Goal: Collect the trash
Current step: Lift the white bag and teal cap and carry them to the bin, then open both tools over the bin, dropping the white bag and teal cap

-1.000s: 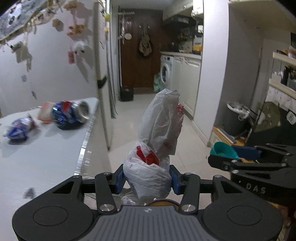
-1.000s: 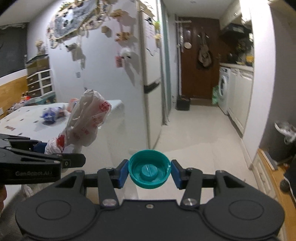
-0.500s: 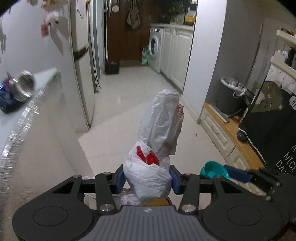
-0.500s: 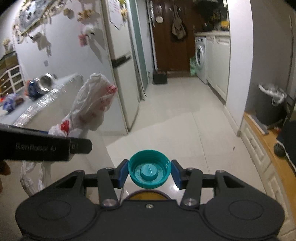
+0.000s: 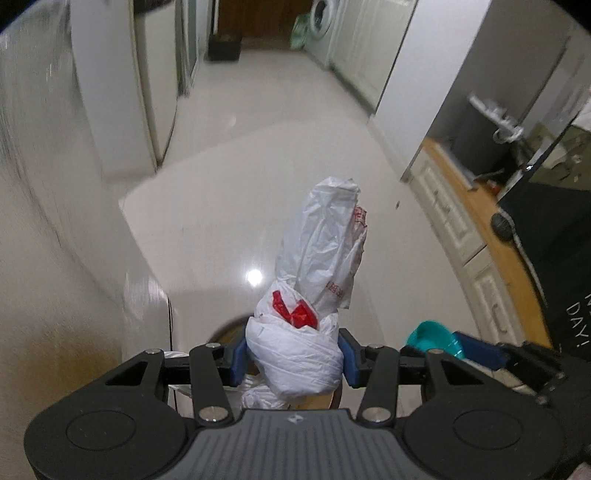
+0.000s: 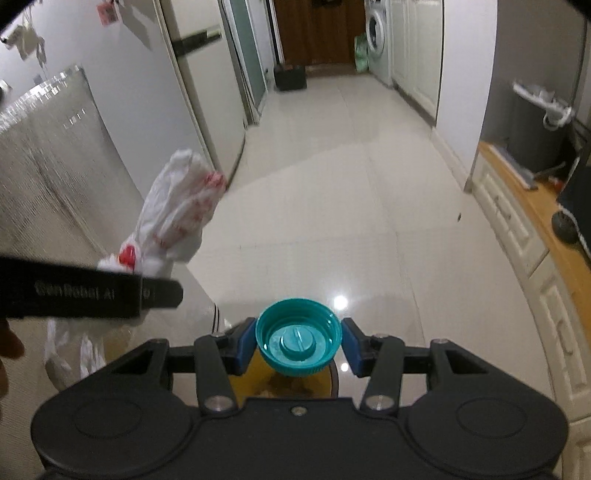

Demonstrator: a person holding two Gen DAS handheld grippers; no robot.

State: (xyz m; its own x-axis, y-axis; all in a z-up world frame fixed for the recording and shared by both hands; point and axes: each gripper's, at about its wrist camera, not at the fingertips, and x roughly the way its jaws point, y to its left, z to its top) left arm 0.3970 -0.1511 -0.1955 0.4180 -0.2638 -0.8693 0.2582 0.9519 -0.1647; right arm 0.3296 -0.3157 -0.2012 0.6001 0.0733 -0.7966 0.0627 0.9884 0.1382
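Left gripper (image 5: 293,363) clamps one crumpled white plastic bag (image 5: 314,295), long axis pointing forward off the fingers; right gripper (image 6: 299,345) pinches one round teal plastic cap (image 6: 298,338), hollow side up, above the glossy tile floor (image 6: 351,206)

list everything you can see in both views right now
plastic bag: 1, white with red print, bunched between the left tool's pads
bottle cap: 1, teal, between the right tool's pads
bin: 1, yellowish inside, on the floor under both tools, mostly hidden
washing machine: 1, white, far end of the hall
fridge: 1, pale grey, left side
floor: glossy white tile
left tool: black with blue pads, shut on the bag
right tool: black with blue pads, shut on the cap
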